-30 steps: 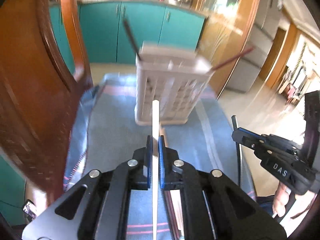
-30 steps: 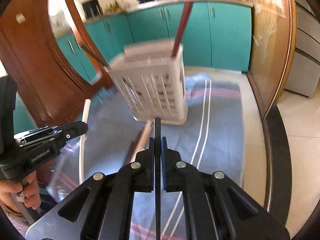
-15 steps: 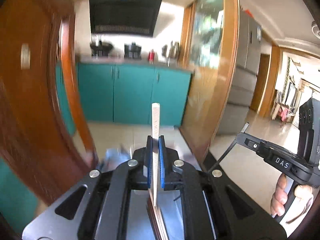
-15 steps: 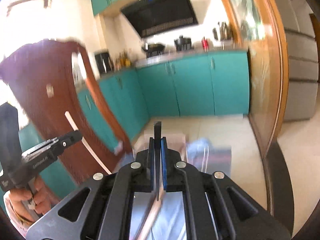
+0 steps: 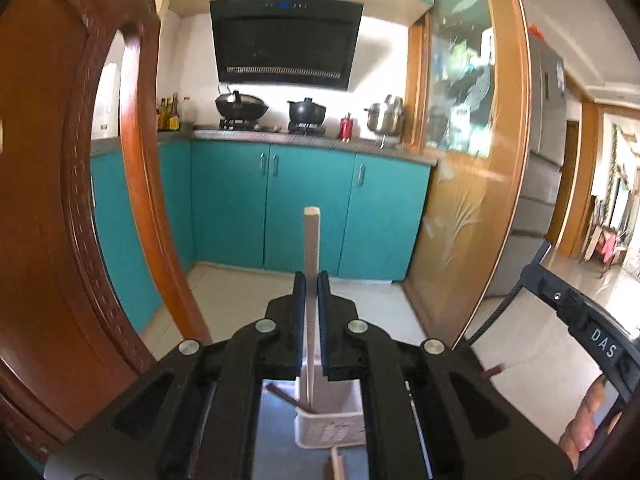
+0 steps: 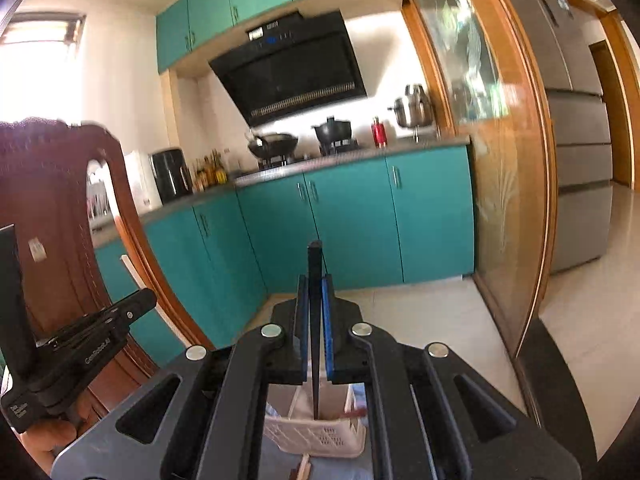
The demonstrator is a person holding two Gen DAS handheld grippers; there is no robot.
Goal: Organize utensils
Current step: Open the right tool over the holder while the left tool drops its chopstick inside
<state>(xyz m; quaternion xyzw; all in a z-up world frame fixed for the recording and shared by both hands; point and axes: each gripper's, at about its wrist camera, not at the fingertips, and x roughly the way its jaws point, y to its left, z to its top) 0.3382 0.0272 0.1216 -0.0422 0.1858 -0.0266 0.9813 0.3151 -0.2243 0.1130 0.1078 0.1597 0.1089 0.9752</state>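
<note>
My left gripper point(image 5: 311, 280) is shut on a pale wooden chopstick point(image 5: 311, 248) held upright, its lower end inside the white slotted utensil basket point(image 5: 332, 424) below. My right gripper point(image 6: 315, 284) is shut on a black chopstick point(image 6: 315, 268), also upright, its lower end down in the same basket point(image 6: 320, 436). Dark reddish utensil handles point(image 5: 280, 394) stick out of the basket. The right gripper shows at the right edge of the left wrist view point(image 5: 532, 276), and the left gripper shows at the left of the right wrist view point(image 6: 140, 304).
The basket stands on a blue cloth-covered table point(image 5: 276, 440). Another wooden utensil point(image 5: 334, 464) lies on the cloth in front of the basket. A carved wooden chair back point(image 5: 60, 200) rises at the left. Teal kitchen cabinets point(image 5: 280, 208) and a wood-framed glass partition point(image 5: 472, 160) stand behind.
Both grippers have tilted upward from looking down at the basket to looking level at the kitchen. Both chopsticks now stand upright with their lower ends in the basket.
</note>
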